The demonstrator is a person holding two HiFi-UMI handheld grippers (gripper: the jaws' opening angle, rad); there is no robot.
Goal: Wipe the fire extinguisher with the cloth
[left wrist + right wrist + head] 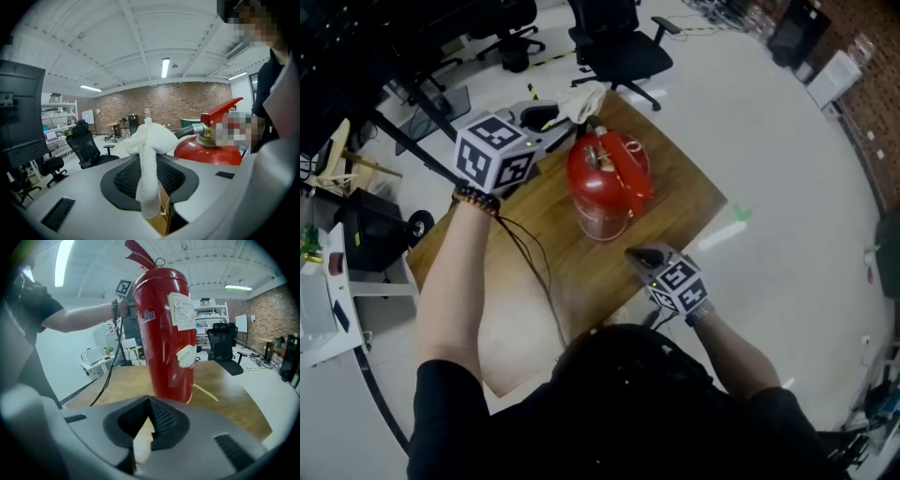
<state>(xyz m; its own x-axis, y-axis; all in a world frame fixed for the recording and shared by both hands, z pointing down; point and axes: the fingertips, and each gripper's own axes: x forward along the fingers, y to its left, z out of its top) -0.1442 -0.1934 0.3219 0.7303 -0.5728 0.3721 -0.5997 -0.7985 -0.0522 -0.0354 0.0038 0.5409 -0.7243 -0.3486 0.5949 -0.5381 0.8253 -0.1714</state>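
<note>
Left hand-held gripper [565, 113]: it is being held out over the far left part of the worktop [525, 319] on an extended bare forearm, a beaded bracelet [476, 199] showing at the wrist. Its jaws are being kept clamped on a white cloth [150, 150]. One strip of the cloth is hanging down between the pads, and the rest is bunched above them. The cloth is being presented just beside the black hose at the top of the fire extinguisher [605, 183], on the far side. Contact cannot be confirmed.

Fire extinguisher: it is standing upright near the middle of the worktop, red, with a paper label on its body.

Right hand-held gripper [642, 256]: it is being held low at the near side, pointed slightly downward toward the cylinder's base. Its jaws are being kept closed, with nothing between them and clear of the cylinder.

A black cable [534, 262] is trailing across the worktop from the left wrist.
</note>
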